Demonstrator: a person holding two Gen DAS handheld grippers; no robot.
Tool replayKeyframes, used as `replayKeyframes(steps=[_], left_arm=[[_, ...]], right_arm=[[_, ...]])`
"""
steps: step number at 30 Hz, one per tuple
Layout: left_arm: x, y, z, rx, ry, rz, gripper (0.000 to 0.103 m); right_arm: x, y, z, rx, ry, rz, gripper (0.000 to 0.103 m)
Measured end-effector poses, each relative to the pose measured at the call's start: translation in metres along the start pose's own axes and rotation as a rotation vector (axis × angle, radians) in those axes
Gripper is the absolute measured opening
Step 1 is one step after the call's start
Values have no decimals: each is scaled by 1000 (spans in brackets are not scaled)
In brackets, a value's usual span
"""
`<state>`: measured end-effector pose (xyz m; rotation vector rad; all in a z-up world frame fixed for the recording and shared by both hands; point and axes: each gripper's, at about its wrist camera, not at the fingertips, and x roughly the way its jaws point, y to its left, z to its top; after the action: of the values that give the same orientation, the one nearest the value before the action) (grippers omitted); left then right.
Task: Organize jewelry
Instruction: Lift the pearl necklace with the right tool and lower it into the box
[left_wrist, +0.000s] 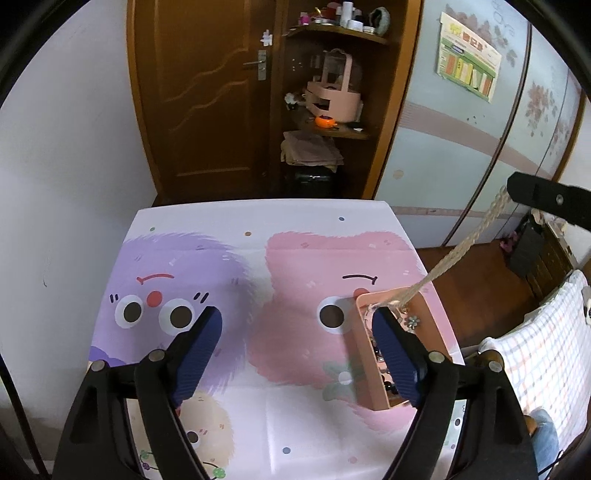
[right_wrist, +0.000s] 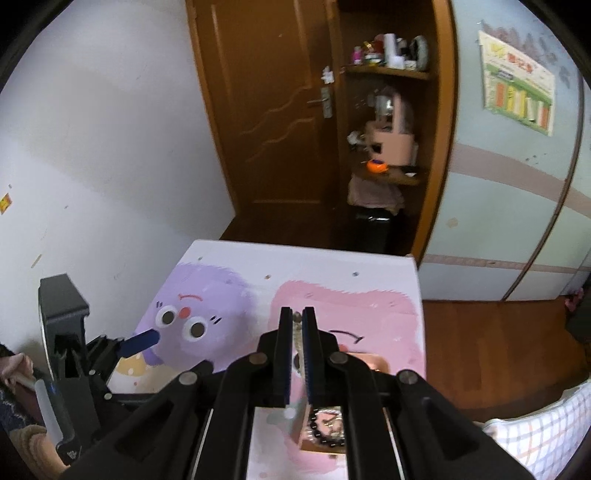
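A pink jewelry box (left_wrist: 424, 325) sits on the right side of the table, with several pieces inside; it also shows in the right wrist view (right_wrist: 325, 428). A pale beaded chain necklace (left_wrist: 465, 251) hangs taut from my right gripper (left_wrist: 513, 192) down into the box. My right gripper (right_wrist: 297, 317) is shut on the necklace (right_wrist: 296, 339), held above the box. My left gripper (left_wrist: 299, 321) is open and empty, low over the table, its right finger (left_wrist: 391, 350) in front of the box's left wall.
The table wears a cartoon cloth (left_wrist: 229, 280) with purple and pink fuzzy faces. A brown door (left_wrist: 207, 96) and shelves with a pink organizer (left_wrist: 332, 96) stand behind. A checked cloth (left_wrist: 546, 354) lies to the right.
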<state>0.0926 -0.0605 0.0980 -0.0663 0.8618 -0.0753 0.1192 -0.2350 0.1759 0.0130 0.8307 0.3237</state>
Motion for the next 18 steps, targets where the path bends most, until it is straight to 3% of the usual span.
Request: replayKeyframes(steps=[8, 18], left_arm=[[16, -13, 4, 21, 16, -1, 83], [37, -12, -3, 27, 55, 10, 83]], right_arm=[[26, -37, -2, 62, 39, -57, 5], [58, -52, -7, 99, 85, -58, 5]])
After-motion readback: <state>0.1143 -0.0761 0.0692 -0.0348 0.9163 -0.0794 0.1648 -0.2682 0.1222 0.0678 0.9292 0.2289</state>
